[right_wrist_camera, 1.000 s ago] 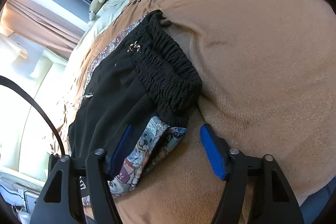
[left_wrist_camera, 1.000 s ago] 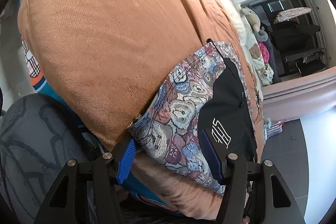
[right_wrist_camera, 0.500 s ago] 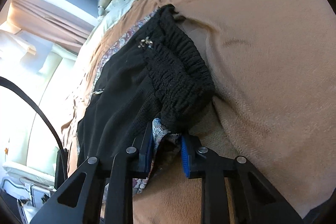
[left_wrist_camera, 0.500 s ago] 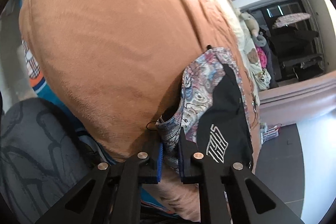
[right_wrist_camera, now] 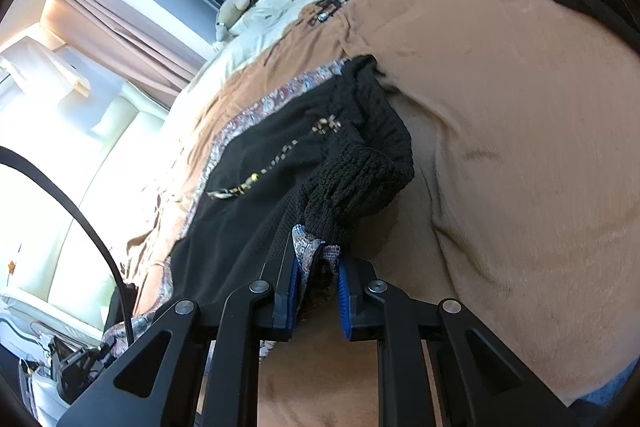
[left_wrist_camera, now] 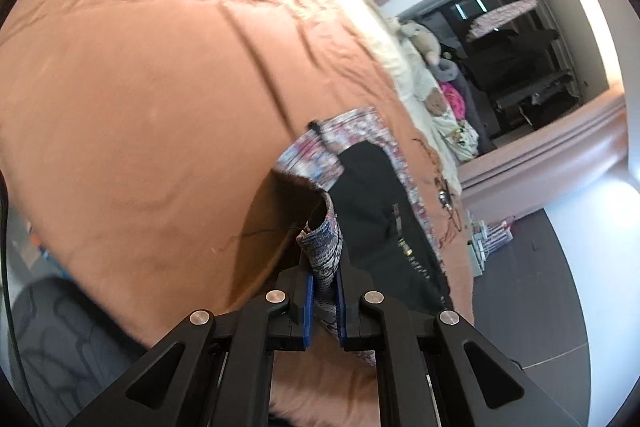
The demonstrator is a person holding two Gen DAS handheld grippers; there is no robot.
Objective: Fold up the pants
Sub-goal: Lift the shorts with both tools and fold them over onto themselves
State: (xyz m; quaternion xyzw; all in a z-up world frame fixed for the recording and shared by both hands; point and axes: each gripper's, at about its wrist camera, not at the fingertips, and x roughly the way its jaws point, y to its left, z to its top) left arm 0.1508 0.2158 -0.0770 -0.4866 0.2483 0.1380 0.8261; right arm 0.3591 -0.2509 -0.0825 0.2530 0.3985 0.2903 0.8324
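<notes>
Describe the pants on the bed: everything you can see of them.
The pants are black fabric with patterned, woven-looking multicoloured panels and a ribbed black waistband, bunched up. They lie on a brown blanket. The left gripper is shut on the patterned hem end and the right gripper on patterned cloth beside the waistband, its jaws having just been closing; both pinched edges are raised off the blanket.
</notes>
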